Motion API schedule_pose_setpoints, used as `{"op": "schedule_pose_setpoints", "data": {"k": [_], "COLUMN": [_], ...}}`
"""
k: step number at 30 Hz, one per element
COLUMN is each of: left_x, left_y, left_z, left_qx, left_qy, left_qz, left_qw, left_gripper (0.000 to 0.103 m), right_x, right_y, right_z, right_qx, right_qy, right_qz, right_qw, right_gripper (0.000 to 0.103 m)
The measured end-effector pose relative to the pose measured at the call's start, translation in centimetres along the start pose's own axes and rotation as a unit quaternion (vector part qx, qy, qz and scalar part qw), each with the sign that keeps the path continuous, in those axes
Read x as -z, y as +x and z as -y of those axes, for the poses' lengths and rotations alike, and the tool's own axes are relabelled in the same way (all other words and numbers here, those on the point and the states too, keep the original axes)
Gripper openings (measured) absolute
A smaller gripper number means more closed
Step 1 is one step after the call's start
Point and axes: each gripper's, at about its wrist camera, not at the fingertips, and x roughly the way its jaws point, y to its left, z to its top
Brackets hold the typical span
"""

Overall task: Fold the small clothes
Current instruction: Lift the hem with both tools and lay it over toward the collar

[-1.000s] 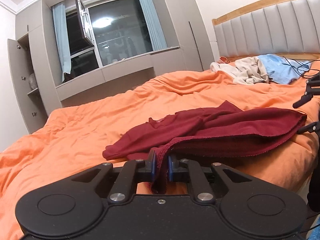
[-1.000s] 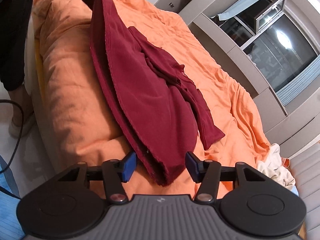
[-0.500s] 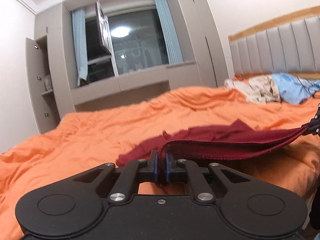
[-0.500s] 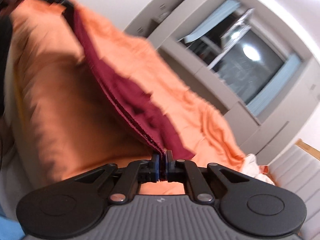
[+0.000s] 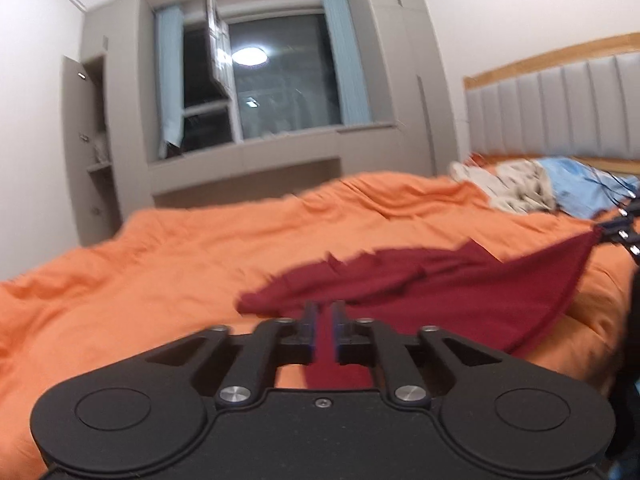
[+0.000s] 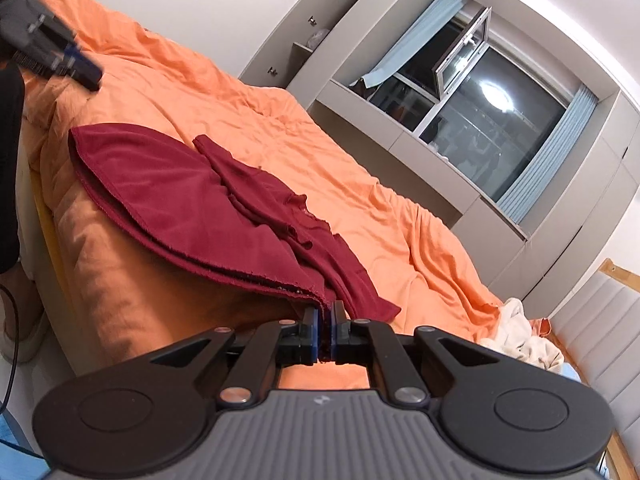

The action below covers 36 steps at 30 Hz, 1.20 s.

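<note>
Cupboard: I see one open grey cupboard (image 5: 94,148) at the far left of the left wrist view, shelves showing.
Window: one dark window (image 5: 276,80) with two pale blue curtains, one on each side.
Duvet: one orange duvet (image 5: 160,264) covers the bed from side to side.
Garment: one dark red garment (image 5: 440,292) lies on the duvet near the bed's edge, rumpled along its far side, its near hem lifted toward the right.
Left gripper: my left gripper (image 5: 324,320) has its jaws opening; red cloth sits between the two blue pads, yet in the right wrist view the same gripper (image 6: 80,68) at top left is apart from the garment's near corner, so I cannot tell if it grips.
Right gripper: my right gripper (image 6: 325,330) is clamped on the garment (image 6: 200,208), pads together on the layered hem at one corner.
Other clothes: one heap of cream clothing (image 5: 516,188), with one light blue piece (image 5: 588,188) just beside it, near the headboard (image 5: 560,108).
</note>
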Motion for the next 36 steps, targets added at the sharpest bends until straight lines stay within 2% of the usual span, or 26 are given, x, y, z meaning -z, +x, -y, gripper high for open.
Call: {"op": "schedule_pose_setpoints", "data": {"k": [3, 5, 10, 12, 16, 18, 21, 23, 25, 27, 28, 29, 31, 33, 36], "left_x": [1.5, 2.4, 3.7, 4.2, 4.9, 4.7, 3.9, 3.6, 3.3, 3.0, 2.9, 2.8, 2.7, 2.4, 1.6], "left_y": [1.1, 2.1, 4.3, 5.3, 6.7, 7.0, 6.9, 6.8, 6.8, 6.7, 6.6, 6.3, 5.7, 5.0, 3.4], "left_z": [1.1, 2.1, 4.7, 5.8, 7.4, 7.3, 5.9, 4.7, 3.7, 3.1, 3.1, 3.3, 3.6, 3.4, 3.0], "left_qx": [0.028, 0.044, 0.071, 0.070, 0.038, 0.025, 0.004, -0.009, -0.012, -0.006, -0.007, -0.015, -0.025, -0.029, -0.049], "left_qy": [0.019, 0.039, 0.109, 0.144, 0.205, 0.209, 0.183, 0.164, 0.143, 0.128, 0.133, 0.145, 0.160, 0.152, 0.130], "left_qz": [-0.036, -0.063, -0.110, -0.127, -0.144, -0.141, -0.134, -0.137, -0.141, -0.139, -0.137, -0.129, -0.108, -0.090, -0.031], "left_qw": [0.9988, 0.9962, 0.9854, 0.9789, 0.9674, 0.9674, 0.9740, 0.9769, 0.9795, 0.9819, 0.9817, 0.9809, 0.9809, 0.9839, 0.9898], "left_gripper": [0.037, 0.061, 0.076, 0.076, 0.076, 0.076, 0.067, 0.056, 0.051, 0.035, 0.019, 0.010, 0.007, 0.006, 0.005], "right_x": [0.2, 0.2, 0.1, 0.1, 0.2, 0.3, 0.3, 0.2, 0.1, 0.1, 0.1, 0.1, 0.1, 0.2, -0.1], "right_y": [-0.1, -0.2, 0.0, 0.0, -0.1, -0.2, -0.1, -0.1, -0.2, -0.4, -0.4, -0.5, -0.7, -1.3, -2.7], "right_z": [-0.1, -0.3, 0.3, 0.3, 0.5, 0.4, 0.3, 0.2, 0.2, 0.2, 0.2, 0.2, 0.2, 0.1, -0.1], "right_qx": [0.000, 0.001, 0.002, 0.004, 0.006, 0.007, 0.009, 0.010, 0.012, 0.014, 0.015, 0.016, 0.021, 0.033, 0.065], "right_qy": [0.008, 0.012, 0.031, 0.031, 0.032, 0.033, 0.039, 0.041, 0.043, 0.046, 0.047, 0.048, 0.053, 0.060, 0.058], "right_qz": [-0.003, -0.004, -0.001, 0.000, 0.000, -0.001, -0.001, 0.001, 0.003, 0.006, 0.007, 0.008, 0.012, 0.029, 0.064], "right_qw": [1.000, 1.000, 1.000, 1.000, 0.999, 0.999, 0.999, 0.999, 0.999, 0.999, 0.999, 0.999, 0.998, 0.997, 0.994], "right_gripper": [0.006, 0.006, 0.006, 0.006, 0.006, 0.006, 0.006, 0.006, 0.006, 0.006, 0.006, 0.006, 0.006, 0.006, 0.006]}}
